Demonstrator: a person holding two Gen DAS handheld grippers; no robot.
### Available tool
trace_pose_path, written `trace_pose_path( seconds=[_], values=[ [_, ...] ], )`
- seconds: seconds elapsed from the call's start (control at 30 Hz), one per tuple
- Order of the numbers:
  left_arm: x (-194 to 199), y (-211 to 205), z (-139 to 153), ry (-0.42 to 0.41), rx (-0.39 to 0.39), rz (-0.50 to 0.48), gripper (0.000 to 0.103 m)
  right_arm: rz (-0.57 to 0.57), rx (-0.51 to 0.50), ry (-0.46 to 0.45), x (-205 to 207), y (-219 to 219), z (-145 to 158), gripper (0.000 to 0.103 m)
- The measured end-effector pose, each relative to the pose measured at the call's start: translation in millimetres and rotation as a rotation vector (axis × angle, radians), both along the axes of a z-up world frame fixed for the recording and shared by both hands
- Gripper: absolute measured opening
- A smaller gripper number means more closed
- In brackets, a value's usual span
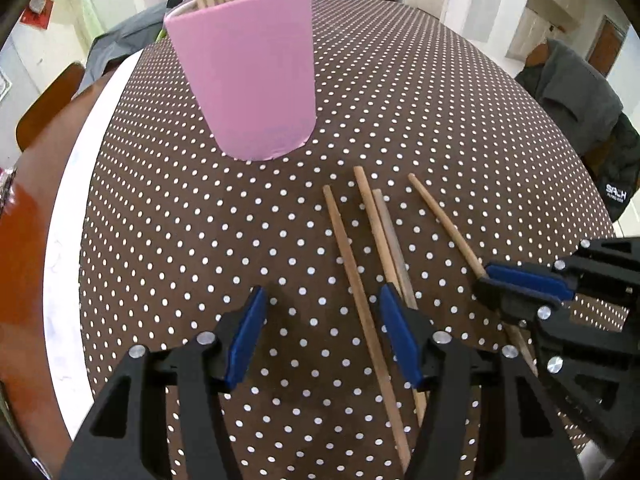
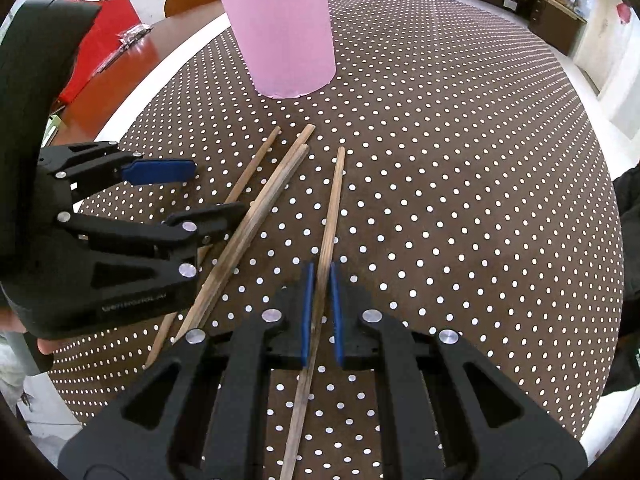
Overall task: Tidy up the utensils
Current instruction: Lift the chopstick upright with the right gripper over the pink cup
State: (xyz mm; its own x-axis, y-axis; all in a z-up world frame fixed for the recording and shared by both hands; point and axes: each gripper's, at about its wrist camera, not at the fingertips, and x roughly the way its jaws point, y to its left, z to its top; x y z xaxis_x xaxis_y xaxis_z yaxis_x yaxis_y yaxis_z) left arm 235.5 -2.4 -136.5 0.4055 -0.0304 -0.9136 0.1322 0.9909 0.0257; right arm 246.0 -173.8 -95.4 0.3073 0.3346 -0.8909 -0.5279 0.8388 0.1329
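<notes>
Chopstick (image 2: pixel 326 240) between right claw (image 2: pixel 320 312) pads

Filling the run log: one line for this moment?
right claw: closed around rightmost chopstick | left claw: open, empty | three chopsticks loose | pink cup: upright

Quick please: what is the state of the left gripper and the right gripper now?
Left gripper: open, holding nothing.
Right gripper: fingers closed around one chopstick on the table; whether firmly gripped cannot be told.

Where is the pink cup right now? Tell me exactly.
The pink cup stands upright at the far side of the polka-dot tablecloth, beyond the four loose chopsticks. More chopsticks stick out of its top, and in the left wrist view it sits upper left of centre.
</notes>
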Motion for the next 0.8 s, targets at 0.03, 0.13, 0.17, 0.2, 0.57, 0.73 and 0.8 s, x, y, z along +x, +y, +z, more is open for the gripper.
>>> trace_pose_path(
  seconds=[0.03, 0.13, 0.17, 0.2, 0.57, 0.73, 0.8],
  values=[
    [0.5, 0.3, 0.9, -0.004, 0.001, -0.003, 0.035, 0.004, 0.005, 0.003, 0.9, -0.3, -0.3, 0.009],
    [2.3, 0.1, 3.1, -0.004, -0.017, 0.006, 0.007, 0.003, 0.019, 0.001, 8.1, -2.5, 1.1, 0.007],
    [2.7, 0.6, 3.1, -0.008, -0.03, 0.008, 0.006, 0.002, 0.027, -0.003, 9.0, -3.1, 0.9, 0.006],
    [1.4, 1.4, 3.0, -0.014, -0.039, 0.01, 0.006, -0.002, 0.037, -0.009, 9.4, -3.4, 0.8, 0.006],
    [-21.7, 30.8, 60.6, -0.369, -0.246, 0.028, 0.006, -0.027, 0.22, -0.21, -1.2, -10.1, 46.9, 0.006],
    [-31.8, 38.5, 96.4, -0.561, -0.297, 0.01, 0.006, -0.018, 0.303, -0.333, -7.4, -8.0, 80.8, 0.006],
    [-35.4, 39.8, 112.2, -0.637, -0.326, 0.001, 0.006, -0.016, 0.336, -0.372, -9.0, -8.7, 95.2, 0.006]
  ],
)
